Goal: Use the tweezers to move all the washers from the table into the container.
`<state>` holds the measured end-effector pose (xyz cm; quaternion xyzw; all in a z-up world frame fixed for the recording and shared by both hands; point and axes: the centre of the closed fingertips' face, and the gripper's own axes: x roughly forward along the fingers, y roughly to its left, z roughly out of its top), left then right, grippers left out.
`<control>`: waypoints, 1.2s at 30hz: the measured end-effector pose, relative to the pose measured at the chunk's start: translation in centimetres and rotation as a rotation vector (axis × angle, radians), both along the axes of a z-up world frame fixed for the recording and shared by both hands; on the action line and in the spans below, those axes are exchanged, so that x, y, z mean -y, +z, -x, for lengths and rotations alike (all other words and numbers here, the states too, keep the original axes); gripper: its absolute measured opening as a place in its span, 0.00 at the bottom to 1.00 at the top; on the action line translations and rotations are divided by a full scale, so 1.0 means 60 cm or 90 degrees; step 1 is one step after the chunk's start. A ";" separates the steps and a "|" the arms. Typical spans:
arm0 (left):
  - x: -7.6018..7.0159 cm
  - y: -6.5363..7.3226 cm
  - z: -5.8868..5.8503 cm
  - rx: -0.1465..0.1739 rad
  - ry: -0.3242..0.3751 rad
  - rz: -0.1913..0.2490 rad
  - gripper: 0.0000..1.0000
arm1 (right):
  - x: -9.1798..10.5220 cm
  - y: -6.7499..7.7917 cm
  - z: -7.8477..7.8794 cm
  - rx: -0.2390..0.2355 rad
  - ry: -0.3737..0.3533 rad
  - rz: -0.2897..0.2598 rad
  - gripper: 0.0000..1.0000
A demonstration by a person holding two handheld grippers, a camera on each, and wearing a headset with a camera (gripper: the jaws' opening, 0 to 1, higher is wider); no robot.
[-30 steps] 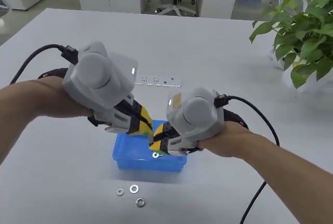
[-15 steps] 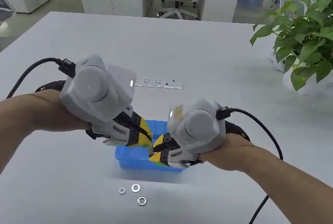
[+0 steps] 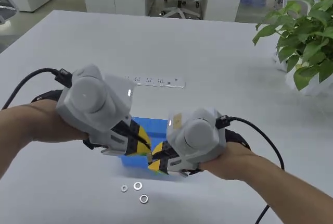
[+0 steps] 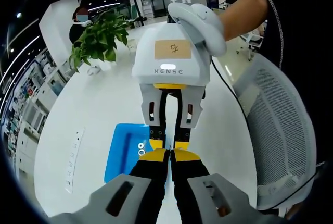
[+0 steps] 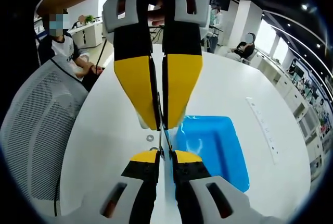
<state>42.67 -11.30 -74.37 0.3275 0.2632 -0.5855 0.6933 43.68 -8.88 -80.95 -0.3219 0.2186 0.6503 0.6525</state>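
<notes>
Three washers point(image 3: 137, 185) lie loose on the tabletop point(image 3: 208, 67), close together and just on my side of the blue container point(image 3: 151, 126). In the left gripper view, at least two small rings point(image 4: 141, 148) sit inside that container.

The tweezers point(image 5: 160, 125) show in the right gripper view as a thin dark strip. They run between the yellow fingers point(image 5: 135, 88) of my left gripper point(image 4: 169, 155), which are closed to a narrow slit on them. The strip goes on into the seam of my right gripper point(image 5: 158, 156), whose fingers point(image 5: 143, 157) are pressed together on it, as far as I can judge. Both grippers meet tip to tip above the container's near edge.

Judgement: the step in hand is settling the hold on the tweezers before going for the next washer. One gripper should carry the body firmly while the other squeezes only enough to close the tips. The tips should then come down flat and low to catch a washer by its rim. A thin, smooth ring is likely to skid or flip if nipped at an angle.

Surroundings: a white power strip point(image 3: 153, 81) lies beyond the container, well apart from it. A potted plant point(image 3: 304, 36) stands at the far right. Each gripper trails a black cable point(image 3: 26, 81). Obstruction: the gripper bodies hide the tweezer tips in the head view, and the three washers lie near enough together that reaching one may knock another.
</notes>
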 end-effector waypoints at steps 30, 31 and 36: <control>-0.008 -0.049 0.038 -0.035 0.006 -0.005 0.06 | -0.004 -0.047 0.050 -0.026 0.010 0.003 0.12; -0.008 -0.051 0.040 -0.036 0.005 -0.006 0.06 | -0.005 -0.048 0.052 -0.028 0.010 0.003 0.12; -0.008 -0.057 0.045 -0.042 0.004 -0.008 0.06 | -0.005 -0.057 0.060 -0.034 0.013 0.002 0.12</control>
